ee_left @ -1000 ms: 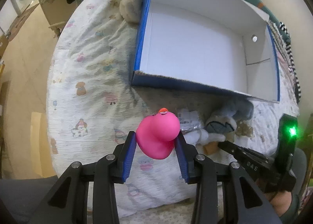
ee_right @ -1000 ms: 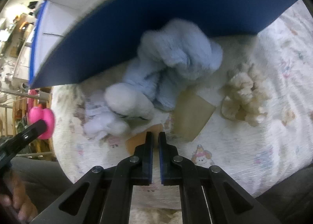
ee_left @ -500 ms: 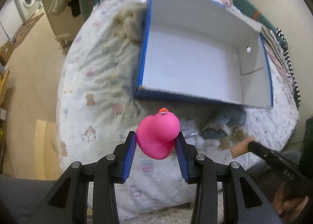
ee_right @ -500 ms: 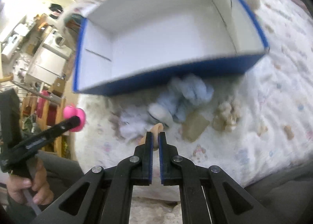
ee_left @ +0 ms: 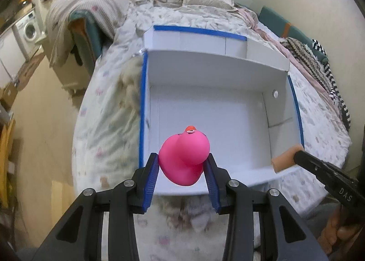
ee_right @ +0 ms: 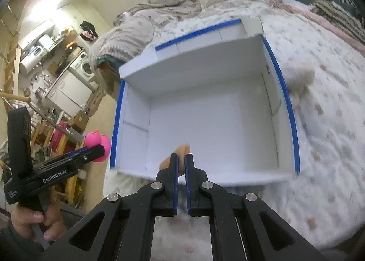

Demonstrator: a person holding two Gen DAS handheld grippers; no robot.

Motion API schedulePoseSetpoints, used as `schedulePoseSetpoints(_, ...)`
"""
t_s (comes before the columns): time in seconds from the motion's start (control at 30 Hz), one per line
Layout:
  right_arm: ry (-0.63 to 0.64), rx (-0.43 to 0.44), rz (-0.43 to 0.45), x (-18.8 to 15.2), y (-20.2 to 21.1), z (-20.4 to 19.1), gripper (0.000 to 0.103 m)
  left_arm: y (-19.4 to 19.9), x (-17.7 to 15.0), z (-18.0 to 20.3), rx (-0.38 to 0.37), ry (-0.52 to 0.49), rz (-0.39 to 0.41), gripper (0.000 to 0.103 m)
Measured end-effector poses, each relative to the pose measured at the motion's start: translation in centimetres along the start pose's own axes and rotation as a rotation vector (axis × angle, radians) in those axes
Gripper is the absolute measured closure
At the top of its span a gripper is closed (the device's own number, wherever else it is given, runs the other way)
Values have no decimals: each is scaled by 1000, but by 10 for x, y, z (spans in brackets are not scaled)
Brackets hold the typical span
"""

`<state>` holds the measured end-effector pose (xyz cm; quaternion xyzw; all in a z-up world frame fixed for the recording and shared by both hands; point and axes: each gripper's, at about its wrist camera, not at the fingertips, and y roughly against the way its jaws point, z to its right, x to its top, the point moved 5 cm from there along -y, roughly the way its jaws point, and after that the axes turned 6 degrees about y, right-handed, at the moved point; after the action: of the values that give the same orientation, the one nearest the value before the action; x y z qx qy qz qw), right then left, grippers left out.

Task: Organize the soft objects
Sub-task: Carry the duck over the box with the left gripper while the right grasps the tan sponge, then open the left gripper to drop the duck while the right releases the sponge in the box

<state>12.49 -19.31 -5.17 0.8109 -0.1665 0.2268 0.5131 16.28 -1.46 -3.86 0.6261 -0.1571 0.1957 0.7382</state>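
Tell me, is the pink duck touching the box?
Apart. In the right wrist view the duck sits in the left gripper, outside the box's blue left wall, with background showing between them.

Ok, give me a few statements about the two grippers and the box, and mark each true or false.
1. The left gripper holds a pink rubber duck. True.
2. The right gripper is open and holds nothing. False: its fingers are shut on a small tan foam piece.
3. The blue-edged white box has nothing in it. True.
4. The box stands on a wooden floor. False: it sits on a patterned bedspread.
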Motion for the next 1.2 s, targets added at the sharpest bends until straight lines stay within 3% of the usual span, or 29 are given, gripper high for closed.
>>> schedulePoseSetpoints(0.23,1,-6,56,38,-19,16,96,-49,20,19,-19,6,-42,67)
schedulePoseSetpoints(0.5,-87,-19,21,30,-58,48,96,-93,11,13,12,11,-67,67)
schedulePoseSetpoints(0.7,-53,-20,-3,31,-74,42,96,-105,10,7,56,-7,-56,67)
schedulePoseSetpoints(0.87,-16,-43,-67,25,-93,37,96,-112,5,1,59,17,-81,66)
schedulePoseSetpoints(1.2,-4,-72,-155,22,-116,30,95,-114,2,11,72,-41,-68,66)
